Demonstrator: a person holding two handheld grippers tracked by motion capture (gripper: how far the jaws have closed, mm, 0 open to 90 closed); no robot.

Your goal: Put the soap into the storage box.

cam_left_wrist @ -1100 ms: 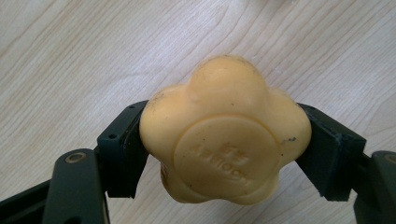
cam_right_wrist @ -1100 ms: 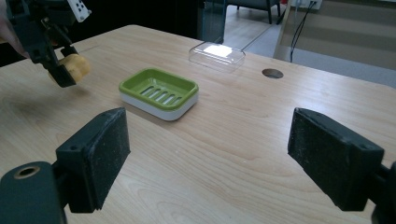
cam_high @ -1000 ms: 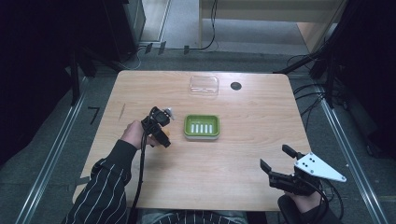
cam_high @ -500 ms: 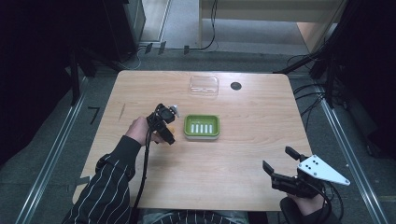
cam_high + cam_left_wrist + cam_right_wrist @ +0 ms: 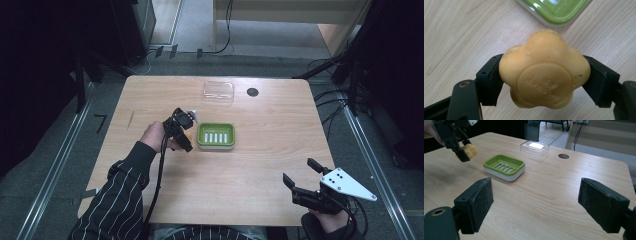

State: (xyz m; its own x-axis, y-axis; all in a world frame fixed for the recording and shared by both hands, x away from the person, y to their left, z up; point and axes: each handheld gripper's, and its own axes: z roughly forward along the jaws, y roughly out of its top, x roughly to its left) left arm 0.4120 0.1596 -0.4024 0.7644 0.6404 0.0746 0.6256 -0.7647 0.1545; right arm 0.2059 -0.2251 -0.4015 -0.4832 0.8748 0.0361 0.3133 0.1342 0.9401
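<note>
A yellow flower-shaped soap (image 5: pixel 544 70) sits clamped between the jaws of my left gripper (image 5: pixel 544 82), held above the wood just left of a green soap dish (image 5: pixel 216 136). From the right gripper view the soap (image 5: pixel 470 150) hangs in the air left of the dish (image 5: pixel 504 167), with the left gripper (image 5: pixel 465 153) shut on it. My right gripper (image 5: pixel 302 179) stands open near the table's front right edge, nothing between its jaws. In its own view the right gripper (image 5: pixel 536 202) frames bare tabletop.
A clear plastic lid (image 5: pixel 218 91) lies at the back of the table, beside a dark round cable hole (image 5: pixel 252 92). The dish rim (image 5: pixel 554 12) shows at the top of the left gripper view. A striped sleeve (image 5: pixel 120 200) comes in from the bottom left.
My left gripper has carried the soap rightward and slightly away, closer to the green dish. The right gripper has stayed open and drifted a little to the right.
</note>
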